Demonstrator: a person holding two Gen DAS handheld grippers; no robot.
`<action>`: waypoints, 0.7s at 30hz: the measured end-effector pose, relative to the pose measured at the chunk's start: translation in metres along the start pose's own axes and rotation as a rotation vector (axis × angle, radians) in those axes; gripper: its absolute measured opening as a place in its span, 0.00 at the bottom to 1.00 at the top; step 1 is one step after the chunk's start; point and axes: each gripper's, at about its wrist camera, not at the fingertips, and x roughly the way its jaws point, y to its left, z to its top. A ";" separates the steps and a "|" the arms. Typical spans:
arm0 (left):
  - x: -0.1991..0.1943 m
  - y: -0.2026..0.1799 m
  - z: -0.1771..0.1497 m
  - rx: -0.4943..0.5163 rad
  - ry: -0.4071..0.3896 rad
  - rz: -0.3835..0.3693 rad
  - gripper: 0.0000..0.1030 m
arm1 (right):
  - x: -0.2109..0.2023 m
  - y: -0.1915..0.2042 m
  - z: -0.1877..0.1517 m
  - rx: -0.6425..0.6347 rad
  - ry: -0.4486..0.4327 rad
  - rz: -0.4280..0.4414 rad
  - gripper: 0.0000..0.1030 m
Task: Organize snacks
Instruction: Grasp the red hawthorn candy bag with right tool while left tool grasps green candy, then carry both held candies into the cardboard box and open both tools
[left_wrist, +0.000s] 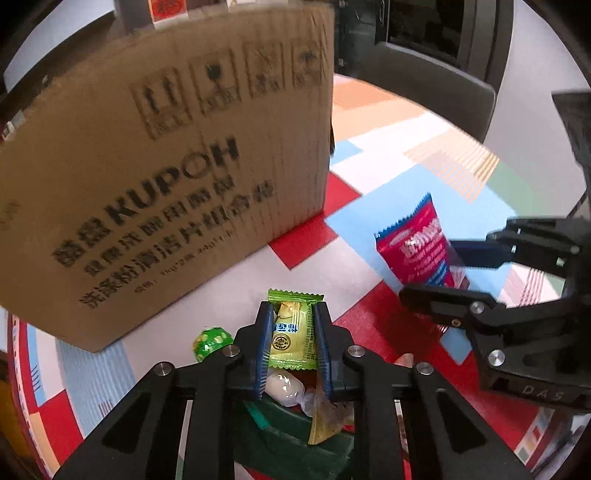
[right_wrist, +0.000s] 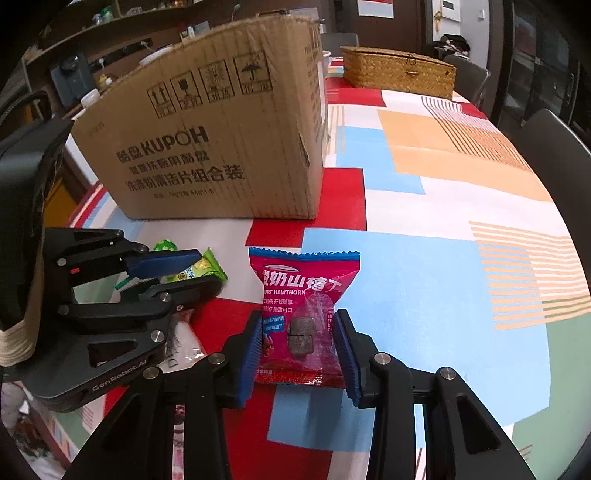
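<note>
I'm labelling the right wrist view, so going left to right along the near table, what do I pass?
Left tool shut on the green packet → red packet in the right tool → bare tablecloth.

Cardboard box (right_wrist: 221, 147) blocks my path ahead; tablecloth (right_wrist: 443, 229) right of the box lies open up to woven basket (right_wrist: 397, 72).

A matt corrugated cardboard box (right_wrist: 218, 147) stands on a smooth printed tablecloth (right_wrist: 424, 258). Glossy plastic film wraps the red snack packet (right_wrist: 303, 314) and the green sweet packet (left_wrist: 293, 332). A woven straw basket (right_wrist: 397, 72) sits at the table's far edge.
</note>
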 end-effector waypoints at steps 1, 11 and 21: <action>-0.005 0.001 0.001 -0.010 -0.014 0.002 0.22 | -0.002 0.000 0.000 0.006 -0.006 0.002 0.38; -0.068 0.009 -0.003 -0.071 -0.161 0.031 0.22 | -0.035 0.014 0.006 0.008 -0.101 0.009 0.38; -0.125 0.028 0.003 -0.144 -0.305 0.071 0.22 | -0.069 0.032 0.028 -0.008 -0.218 0.024 0.38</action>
